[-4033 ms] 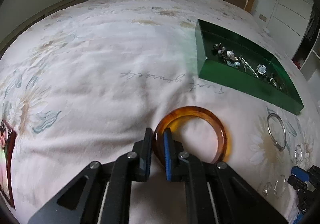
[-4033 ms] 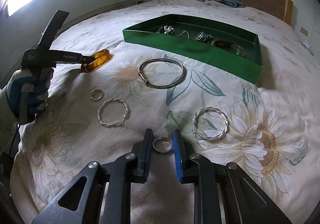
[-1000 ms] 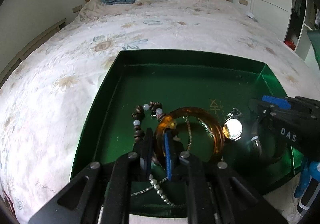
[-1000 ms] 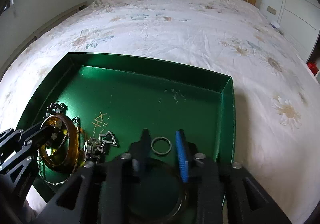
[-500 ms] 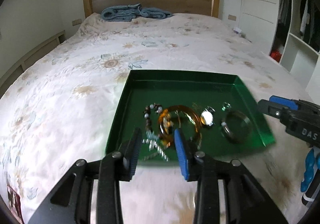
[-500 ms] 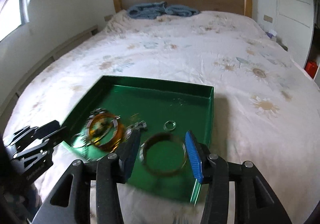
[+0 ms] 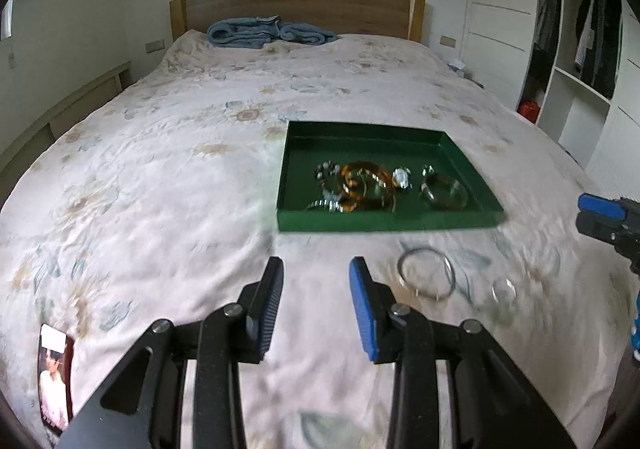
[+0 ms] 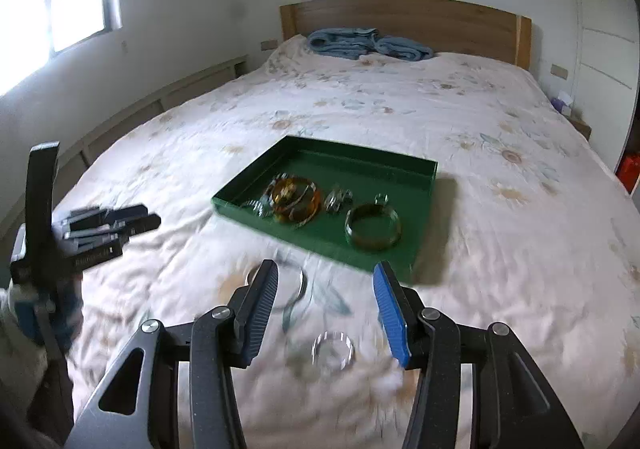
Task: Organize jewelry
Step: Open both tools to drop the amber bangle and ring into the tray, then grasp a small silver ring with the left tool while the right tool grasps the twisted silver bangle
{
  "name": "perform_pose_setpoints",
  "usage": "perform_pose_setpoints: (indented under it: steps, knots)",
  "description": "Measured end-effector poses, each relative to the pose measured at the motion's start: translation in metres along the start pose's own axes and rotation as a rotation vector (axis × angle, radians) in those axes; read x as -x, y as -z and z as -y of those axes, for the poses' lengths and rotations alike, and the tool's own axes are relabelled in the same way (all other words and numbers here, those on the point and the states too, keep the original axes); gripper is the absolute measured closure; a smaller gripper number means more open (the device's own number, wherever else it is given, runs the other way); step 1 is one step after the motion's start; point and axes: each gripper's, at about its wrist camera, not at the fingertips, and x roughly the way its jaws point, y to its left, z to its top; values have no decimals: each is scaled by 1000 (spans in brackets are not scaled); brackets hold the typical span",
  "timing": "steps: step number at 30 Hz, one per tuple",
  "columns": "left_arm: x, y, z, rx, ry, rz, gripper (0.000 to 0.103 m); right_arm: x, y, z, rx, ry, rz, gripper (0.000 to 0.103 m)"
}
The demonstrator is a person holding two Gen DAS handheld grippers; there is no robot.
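Observation:
A green tray (image 7: pixel 384 225) (image 8: pixel 320 247) lies on the bed with an amber bangle (image 7: pixel 366 183) (image 8: pixel 296 197), a dark bangle (image 7: pixel 445 191) (image 8: pixel 373 227), a watch (image 7: pixel 401 177), a small ring (image 8: pixel 381 199) and bead pieces in it. On the quilt in front of the tray lie a thin silver bangle (image 7: pixel 426 273) (image 8: pixel 296 285) and a twisted silver bangle (image 7: pixel 504 293) (image 8: pixel 333 353). My left gripper (image 7: pixel 316 289) (image 8: pixel 116 227) is open and empty, held back from the tray. My right gripper (image 8: pixel 325 303) (image 7: pixel 600 215) is open and empty above the twisted bangle.
The bed has a floral quilt (image 7: pixel 160 189). A folded blue blanket (image 7: pixel 268 32) lies by the wooden headboard (image 7: pixel 296 5). A photo card (image 7: pixel 56 377) lies at the left front edge. A wardrobe (image 7: pixel 580 49) stands to the right.
Both grippers have let go of the amber bangle and the small ring in the tray. Both have opened and pulled back and up from the tray toward the front of the bed.

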Motion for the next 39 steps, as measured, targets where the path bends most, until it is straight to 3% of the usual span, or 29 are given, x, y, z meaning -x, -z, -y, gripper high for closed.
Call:
perform_pose_setpoints:
  steps: [9,18,28,39]
  knots:
    - [10,47,4,-2,125,-79,71,30,53,-20,59,-65,-43,54]
    - [0,75,11,-15,175,-129,71,25,83,-18,50,-108,-77,56]
    - [-22,77,30,-96,259,-163,71,-6,96,-16,44,-173,-122,57]
    - [-49,72,46,-191,266,-193,71,-27,103,-13,47,-197,-151,57]
